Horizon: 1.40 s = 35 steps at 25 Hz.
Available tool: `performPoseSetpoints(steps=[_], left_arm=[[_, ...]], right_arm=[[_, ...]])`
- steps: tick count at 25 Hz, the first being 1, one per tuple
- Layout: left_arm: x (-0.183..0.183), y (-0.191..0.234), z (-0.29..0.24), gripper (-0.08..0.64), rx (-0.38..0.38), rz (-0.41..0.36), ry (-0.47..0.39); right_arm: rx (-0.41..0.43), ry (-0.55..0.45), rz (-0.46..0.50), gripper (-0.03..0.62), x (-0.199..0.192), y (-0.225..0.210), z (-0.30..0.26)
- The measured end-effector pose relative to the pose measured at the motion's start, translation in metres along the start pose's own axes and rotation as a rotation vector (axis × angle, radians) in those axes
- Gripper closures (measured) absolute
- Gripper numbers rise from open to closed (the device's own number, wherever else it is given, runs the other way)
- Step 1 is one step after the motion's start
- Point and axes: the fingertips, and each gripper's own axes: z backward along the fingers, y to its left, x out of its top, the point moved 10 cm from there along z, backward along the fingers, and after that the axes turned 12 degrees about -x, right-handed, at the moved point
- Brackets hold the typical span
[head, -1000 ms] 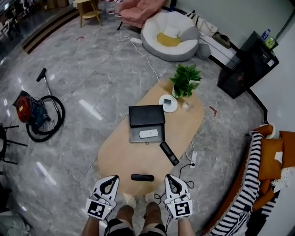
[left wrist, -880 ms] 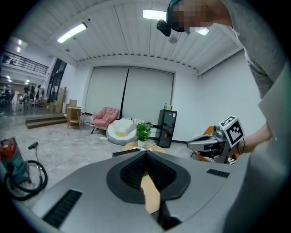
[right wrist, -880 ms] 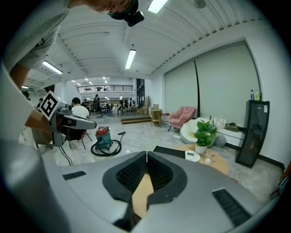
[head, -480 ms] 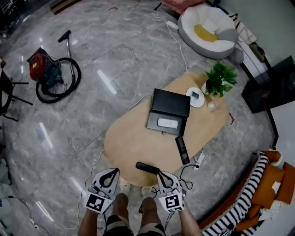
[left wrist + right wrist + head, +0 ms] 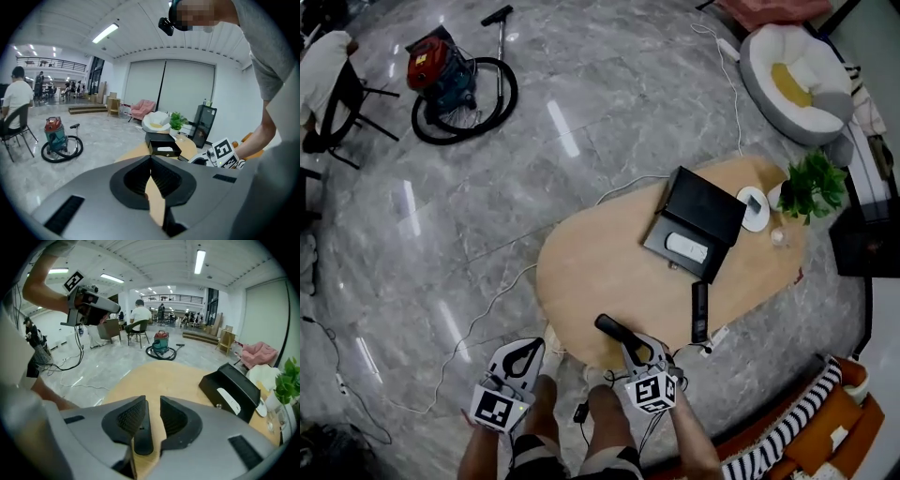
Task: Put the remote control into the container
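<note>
**Head view:** slim black remote control on worktop, near edge, btw. tips of right hand-held gripper; black container far right.
**Left gripper view:** left hand-held gripper closed, empty.
**Right gripper view:** jaws narrowly apart, just opening; remote lies lengthwise btw. them.
</note>
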Motion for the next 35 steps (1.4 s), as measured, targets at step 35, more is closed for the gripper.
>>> performPoseSetpoints(steps=[35], left_arm=[[-0.082,0.018,0.033,0.552,0.202,0.185,0.002]], right_arm=[[0.267,0.259,0.209,0.38,-0.057,0.037,-0.086]])
